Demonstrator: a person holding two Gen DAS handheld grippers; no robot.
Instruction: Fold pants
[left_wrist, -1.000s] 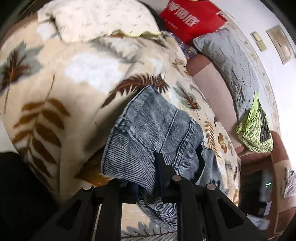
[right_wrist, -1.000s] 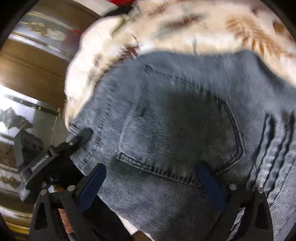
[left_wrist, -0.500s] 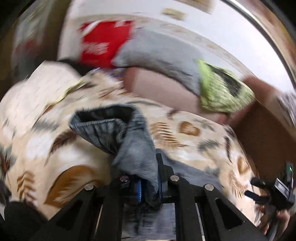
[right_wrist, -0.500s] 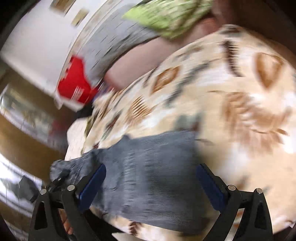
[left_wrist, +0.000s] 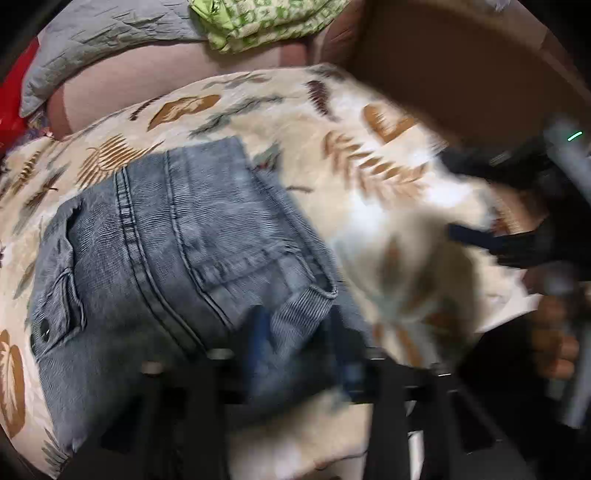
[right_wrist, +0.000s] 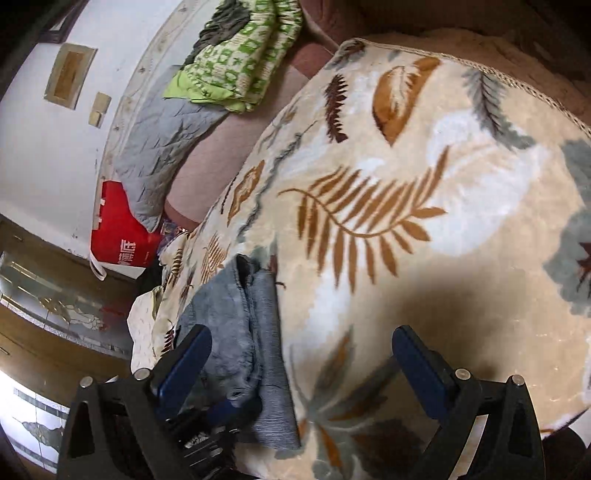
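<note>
step: release fold | left claw jaws just parting, denim edge between them | right claw released, empty | pants folded on blanket | advice: I back off toward 6 o'clock, clear of cloth.

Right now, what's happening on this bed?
A person with a handheld gripper in each hand is folding grey-blue pants on a leaf-print blanket. The pants lie bunched and folded over near the blanket's edge. The left gripper sits at the pants' near edge; its jaws have just been opening, with a denim fold between them, though blur hides whether the pads press on it. The right gripper hangs open over the blanket beside the pants, holding nothing.
</note>
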